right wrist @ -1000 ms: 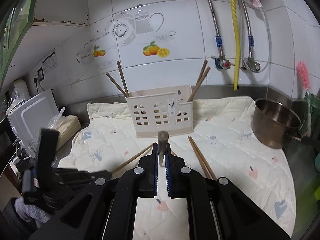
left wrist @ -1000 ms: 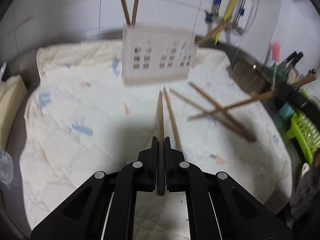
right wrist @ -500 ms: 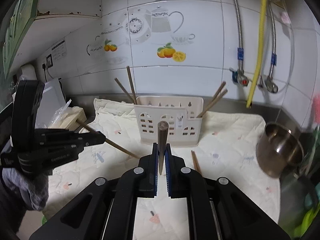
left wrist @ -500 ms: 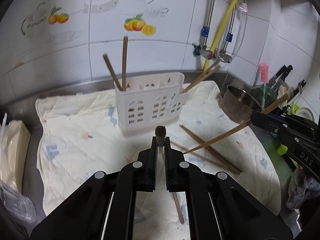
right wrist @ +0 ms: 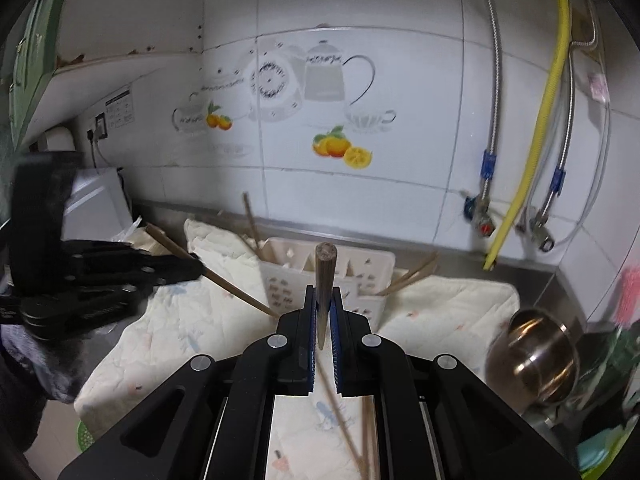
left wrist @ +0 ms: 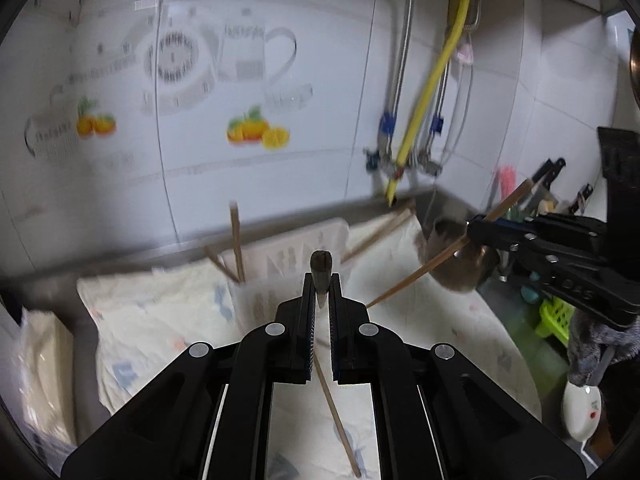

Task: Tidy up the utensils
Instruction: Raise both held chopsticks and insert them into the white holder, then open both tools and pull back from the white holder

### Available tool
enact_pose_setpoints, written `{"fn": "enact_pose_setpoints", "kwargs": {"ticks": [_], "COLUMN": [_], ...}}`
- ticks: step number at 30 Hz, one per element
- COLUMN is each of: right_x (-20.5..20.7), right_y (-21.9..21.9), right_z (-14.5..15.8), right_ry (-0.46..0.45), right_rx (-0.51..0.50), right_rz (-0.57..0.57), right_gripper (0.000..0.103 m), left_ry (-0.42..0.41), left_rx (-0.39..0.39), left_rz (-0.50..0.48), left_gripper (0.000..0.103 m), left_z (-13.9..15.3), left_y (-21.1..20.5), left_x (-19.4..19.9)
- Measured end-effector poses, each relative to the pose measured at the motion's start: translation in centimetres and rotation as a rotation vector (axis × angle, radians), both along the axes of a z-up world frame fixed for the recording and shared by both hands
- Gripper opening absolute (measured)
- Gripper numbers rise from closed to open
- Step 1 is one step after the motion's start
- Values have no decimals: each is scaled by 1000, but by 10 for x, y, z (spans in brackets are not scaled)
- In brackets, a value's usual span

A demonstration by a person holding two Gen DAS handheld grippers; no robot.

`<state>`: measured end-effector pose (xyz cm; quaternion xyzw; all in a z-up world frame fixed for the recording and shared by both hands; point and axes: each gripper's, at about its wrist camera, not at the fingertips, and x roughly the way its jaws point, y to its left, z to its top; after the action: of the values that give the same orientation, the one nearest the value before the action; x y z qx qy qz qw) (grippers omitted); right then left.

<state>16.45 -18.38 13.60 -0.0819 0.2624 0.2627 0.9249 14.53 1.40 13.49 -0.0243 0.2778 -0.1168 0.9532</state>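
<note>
My left gripper is shut on a brown chopstick that stands upright, end-on to the camera. My right gripper is shut on another chopstick, also upright. Both are raised in front of the cream utensil holder, which also shows in the left wrist view. The holder has chopsticks leaning in its left end and more at its right end. Loose chopsticks lie on the cloth below. Each gripper shows in the other's view.
A pale patterned cloth covers the steel counter. A steel pot stands at the right. Hoses and a yellow pipe hang on the tiled wall. A green basket and a pink brush are at the far right.
Both grippers have risen and tilted up with their chopsticks, so the holder sits lower in view. The loose chopsticks on the cloth have dropped below the fingers.
</note>
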Motion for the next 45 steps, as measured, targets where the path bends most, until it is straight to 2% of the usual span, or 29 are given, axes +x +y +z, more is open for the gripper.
{"fn": "enact_pose_setpoints", "kwargs": {"ticks": [6,11,17,23,32,39,45], "right_x": [26,50,80,110,129,137,139], "right_y": [-4,-3,3,17,22,24,22], "right_z": [22,32,35,14,-15,-33,-36], "right_ry": [-12,-19,-22,23,92,133,139], "right_rx": [16,19,22,-5,-8,-25,-10], "right_rz": [-30,-53,-80,-90,-93,-98,-105], "right_gripper": [7,7,7,7,7,7,8], "left_ry": [-68,-45,33,88,152,174,169], "left_rx": [48,96,126,130,118,111,112], "left_rz": [35,66,73,81,82,85,98], "left_gripper": [5,5,5,5,5,6,7], "left_z": [38,47,31,11,-10,-18,-17], "left_y": [2,5,10,12,12,10,12], "left_x": [10,35,67,88,106,111,110]}}
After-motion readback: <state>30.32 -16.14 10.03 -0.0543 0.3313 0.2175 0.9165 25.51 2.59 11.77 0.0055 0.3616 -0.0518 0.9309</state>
